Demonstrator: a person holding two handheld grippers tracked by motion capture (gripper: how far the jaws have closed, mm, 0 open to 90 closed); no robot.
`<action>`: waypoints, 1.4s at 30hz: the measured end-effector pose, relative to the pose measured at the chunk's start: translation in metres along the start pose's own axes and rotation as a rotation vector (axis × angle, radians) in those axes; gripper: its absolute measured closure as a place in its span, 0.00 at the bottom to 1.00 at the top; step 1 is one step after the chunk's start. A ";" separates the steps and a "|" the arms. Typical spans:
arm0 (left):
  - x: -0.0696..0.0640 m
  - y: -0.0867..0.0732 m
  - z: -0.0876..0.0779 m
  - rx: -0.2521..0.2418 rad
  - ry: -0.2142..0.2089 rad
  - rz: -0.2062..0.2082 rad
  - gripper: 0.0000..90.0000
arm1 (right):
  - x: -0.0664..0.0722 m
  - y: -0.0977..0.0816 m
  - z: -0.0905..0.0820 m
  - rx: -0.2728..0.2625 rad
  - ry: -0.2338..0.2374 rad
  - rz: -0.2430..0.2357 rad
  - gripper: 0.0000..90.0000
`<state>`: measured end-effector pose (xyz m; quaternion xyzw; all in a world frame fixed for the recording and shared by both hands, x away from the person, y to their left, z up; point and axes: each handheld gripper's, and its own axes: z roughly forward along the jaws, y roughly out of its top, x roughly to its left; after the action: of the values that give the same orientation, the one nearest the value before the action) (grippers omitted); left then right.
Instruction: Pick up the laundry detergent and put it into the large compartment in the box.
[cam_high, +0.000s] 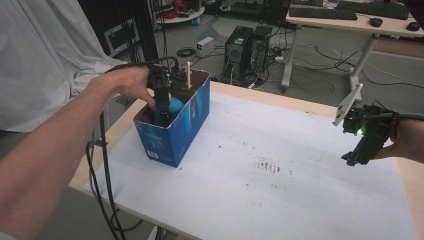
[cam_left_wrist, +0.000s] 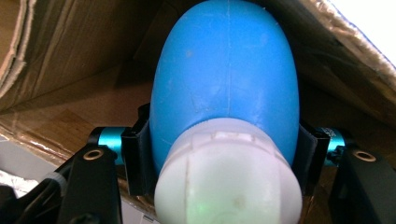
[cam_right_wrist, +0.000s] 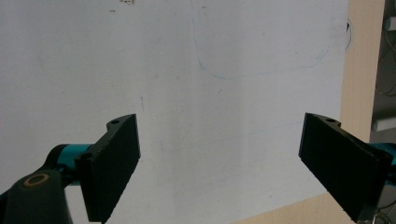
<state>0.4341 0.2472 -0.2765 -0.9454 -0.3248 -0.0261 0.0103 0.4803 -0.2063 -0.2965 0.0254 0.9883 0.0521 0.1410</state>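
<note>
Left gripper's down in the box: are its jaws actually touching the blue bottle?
Touching. The left gripper view shows the left gripper with both black pads pressed against the sides of the blue bottle, inside the cardboard box.

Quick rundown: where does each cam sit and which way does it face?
High view: above the person's side, facing forward and down on the table; both forearms, left gripper in the blue box, right gripper.
Left gripper view: inside the box, fingers on the blue bottle.
Right gripper view: facing the bare table, fingers apart.
Shared: high and left views show bottle and box.
</note>
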 end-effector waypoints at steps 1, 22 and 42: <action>0.000 0.000 0.000 -0.001 0.001 -0.002 0.40 | 0.000 0.000 0.000 -0.001 -0.001 0.000 0.13; 0.002 0.000 -0.014 -0.004 0.015 -0.008 0.33 | 0.000 -0.001 0.000 0.004 0.003 0.000 0.13; -0.016 0.020 -0.054 -0.020 0.069 0.056 0.33 | 0.001 -0.002 -0.003 -0.003 -0.002 0.002 0.13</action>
<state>0.4319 0.2195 -0.2239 -0.9527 -0.2972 -0.0616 0.0129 0.4782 -0.2086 -0.2946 0.0260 0.9881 0.0536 0.1418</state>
